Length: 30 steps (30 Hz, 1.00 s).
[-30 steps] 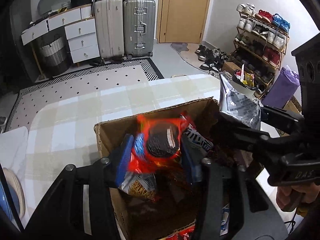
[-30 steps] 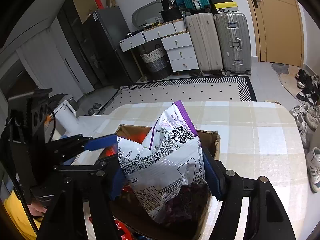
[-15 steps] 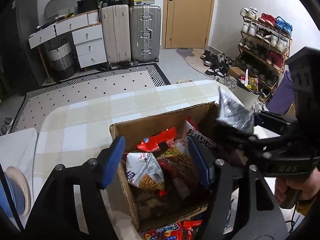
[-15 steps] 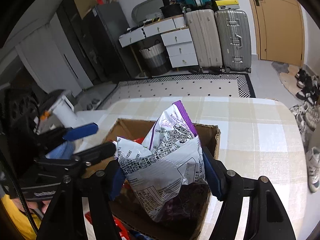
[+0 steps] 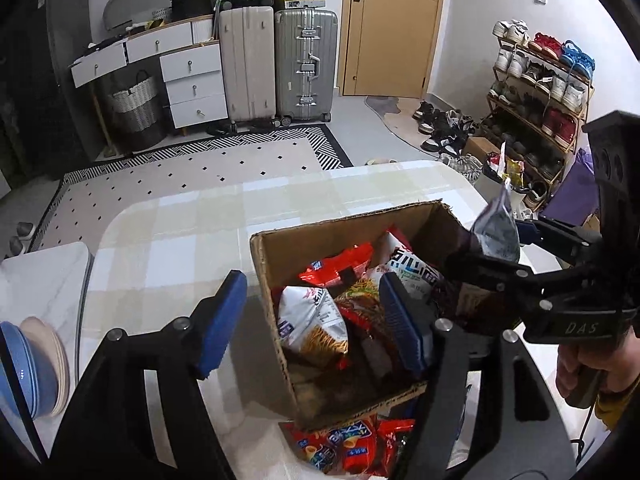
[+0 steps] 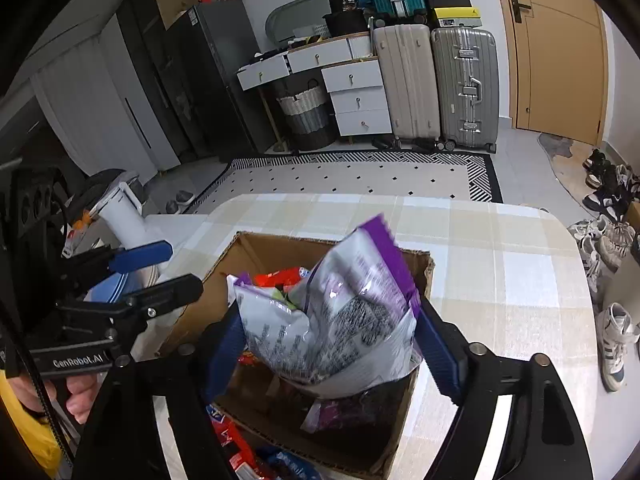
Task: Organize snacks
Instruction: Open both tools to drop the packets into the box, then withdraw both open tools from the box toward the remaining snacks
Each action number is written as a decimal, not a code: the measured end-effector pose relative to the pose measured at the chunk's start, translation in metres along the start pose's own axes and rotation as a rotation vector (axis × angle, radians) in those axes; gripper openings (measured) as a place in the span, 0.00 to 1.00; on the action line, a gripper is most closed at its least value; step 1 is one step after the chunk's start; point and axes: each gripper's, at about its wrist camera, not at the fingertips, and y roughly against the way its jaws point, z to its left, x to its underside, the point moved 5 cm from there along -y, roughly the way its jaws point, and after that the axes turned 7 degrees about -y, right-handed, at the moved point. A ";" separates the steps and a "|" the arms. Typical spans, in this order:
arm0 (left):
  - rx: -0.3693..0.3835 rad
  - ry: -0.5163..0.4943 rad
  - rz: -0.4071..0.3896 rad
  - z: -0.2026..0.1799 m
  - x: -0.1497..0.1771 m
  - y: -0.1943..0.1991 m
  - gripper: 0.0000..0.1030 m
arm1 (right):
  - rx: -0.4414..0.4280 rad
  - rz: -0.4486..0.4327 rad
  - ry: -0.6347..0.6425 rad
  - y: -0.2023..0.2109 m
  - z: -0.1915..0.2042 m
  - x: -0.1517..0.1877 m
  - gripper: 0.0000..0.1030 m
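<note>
Snacks are going into the brown cardboard box (image 5: 276, 264) at lower centre: our right gripper (image 6: 332, 354) is just spreading, releasing the white-and-purple crinkly bag (image 6: 332, 320); our left gripper (image 5: 312, 320) is widening, empty. Next, we judge, fetching red packets (image 5: 352, 444).

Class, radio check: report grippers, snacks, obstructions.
Left gripper open, empty, jaws just opened. Right gripper just opening, purple bag between pads, over box. Nothing blocking.
</note>
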 end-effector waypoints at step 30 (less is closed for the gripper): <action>-0.010 0.013 -0.085 -0.015 0.023 0.101 0.65 | -0.149 -0.191 0.019 0.129 0.048 0.018 0.88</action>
